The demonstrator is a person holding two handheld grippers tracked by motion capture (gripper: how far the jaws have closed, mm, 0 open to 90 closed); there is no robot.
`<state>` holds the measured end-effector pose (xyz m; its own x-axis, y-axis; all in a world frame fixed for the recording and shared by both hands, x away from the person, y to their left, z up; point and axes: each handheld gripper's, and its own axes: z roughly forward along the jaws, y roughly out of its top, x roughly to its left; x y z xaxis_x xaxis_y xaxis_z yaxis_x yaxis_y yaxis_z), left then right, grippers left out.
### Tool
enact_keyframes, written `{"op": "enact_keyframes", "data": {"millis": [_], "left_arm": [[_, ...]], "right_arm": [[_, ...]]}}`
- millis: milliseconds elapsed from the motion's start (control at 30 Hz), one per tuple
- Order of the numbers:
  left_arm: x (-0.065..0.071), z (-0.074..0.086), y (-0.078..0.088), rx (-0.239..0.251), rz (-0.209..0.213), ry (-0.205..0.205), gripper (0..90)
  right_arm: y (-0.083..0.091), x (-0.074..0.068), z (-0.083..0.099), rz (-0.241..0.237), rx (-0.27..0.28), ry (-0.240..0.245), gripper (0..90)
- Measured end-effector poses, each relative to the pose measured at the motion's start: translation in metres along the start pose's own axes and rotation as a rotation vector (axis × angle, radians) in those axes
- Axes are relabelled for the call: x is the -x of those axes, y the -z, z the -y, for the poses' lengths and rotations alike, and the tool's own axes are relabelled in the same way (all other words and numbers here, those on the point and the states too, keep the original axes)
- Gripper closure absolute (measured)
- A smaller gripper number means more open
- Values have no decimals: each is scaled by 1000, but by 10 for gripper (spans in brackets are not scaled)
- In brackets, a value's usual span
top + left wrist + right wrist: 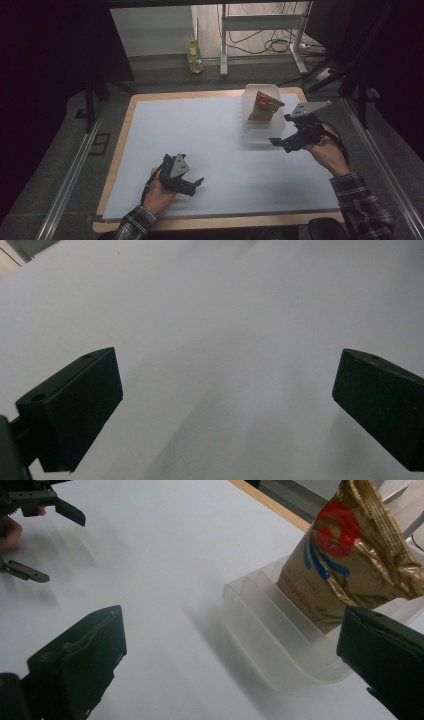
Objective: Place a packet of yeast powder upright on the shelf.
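Observation:
A gold snack bag (265, 105) with a red and blue logo stands upright in a clear plastic slotted rack (257, 131) at the table's back right. In the right gripper view the bag (345, 565) sits in one of the rear slots of the rack (280, 645). My right gripper (282, 131) is open just right of the rack's front, and its jaws (230, 655) stand wide with nothing between them. My left gripper (186, 176) rests low at the front left, open (227, 405) over bare white surface. It also appears far off as the left gripper (50, 540).
A white sheet (210, 140) covers the wooden table (120, 150). On the floor beyond the table stands a yellow-green carton (195, 56), with metal frame legs (223, 45) and cables (280, 45) behind it. Dark drapes flank both sides.

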<state>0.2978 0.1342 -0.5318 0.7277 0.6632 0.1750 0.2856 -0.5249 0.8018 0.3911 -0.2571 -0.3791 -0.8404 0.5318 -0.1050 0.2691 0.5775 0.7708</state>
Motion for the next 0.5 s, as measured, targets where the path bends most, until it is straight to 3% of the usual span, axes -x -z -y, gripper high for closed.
{"op": "enact_keyframes", "data": {"millis": [400, 500], "left_arm": [[1, 0, 0, 10, 1, 8, 0], [1, 0, 0, 9, 0, 8, 0]], "right_arm": [[-5, -15, 11, -16, 7, -6, 0], [-7, -20, 15, -13, 4, 11, 0]]}}
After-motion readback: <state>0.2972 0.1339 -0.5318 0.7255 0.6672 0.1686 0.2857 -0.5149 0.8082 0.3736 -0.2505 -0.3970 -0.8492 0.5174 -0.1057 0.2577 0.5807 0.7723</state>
